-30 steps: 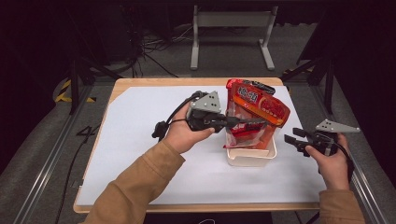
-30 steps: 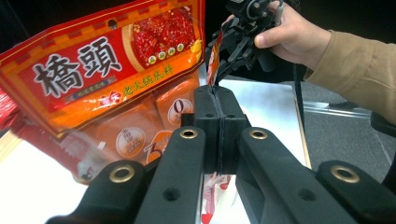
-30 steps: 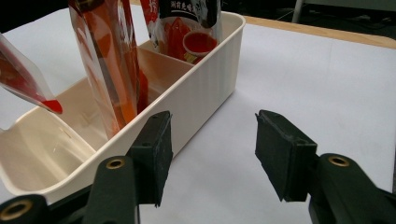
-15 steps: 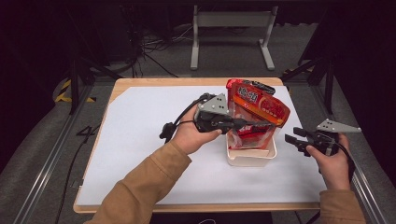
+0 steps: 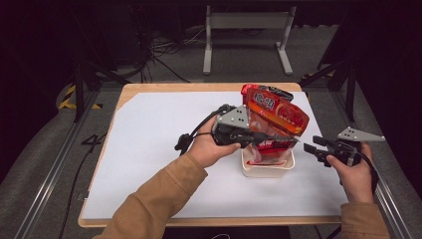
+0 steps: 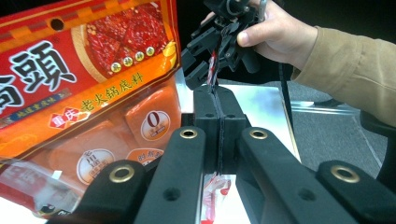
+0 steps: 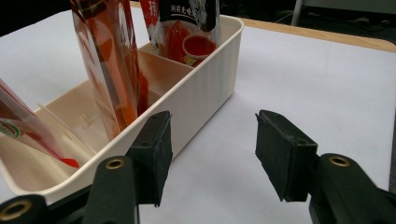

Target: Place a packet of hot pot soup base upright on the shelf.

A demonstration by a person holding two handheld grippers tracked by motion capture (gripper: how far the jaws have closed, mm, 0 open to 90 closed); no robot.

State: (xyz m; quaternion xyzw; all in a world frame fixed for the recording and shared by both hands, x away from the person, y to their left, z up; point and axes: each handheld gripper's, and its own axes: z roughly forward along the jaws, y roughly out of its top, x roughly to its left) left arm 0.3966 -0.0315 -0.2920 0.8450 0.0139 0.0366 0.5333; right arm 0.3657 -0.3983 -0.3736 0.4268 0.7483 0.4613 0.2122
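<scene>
On my left gripper view I read "頭" in big white characters on the red sauce pouch [image 6: 88, 88], "老火鍋底料" in yellow beneath, and "重庆" in a small seal. A round badge on it shows "0"; other print is too small.

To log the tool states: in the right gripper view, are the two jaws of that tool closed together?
No, the right tool has its jaws wide apart with white table between them.

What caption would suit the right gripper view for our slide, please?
Open right claw poised on white table beside cream bin holding upright red sauce packets.
</scene>
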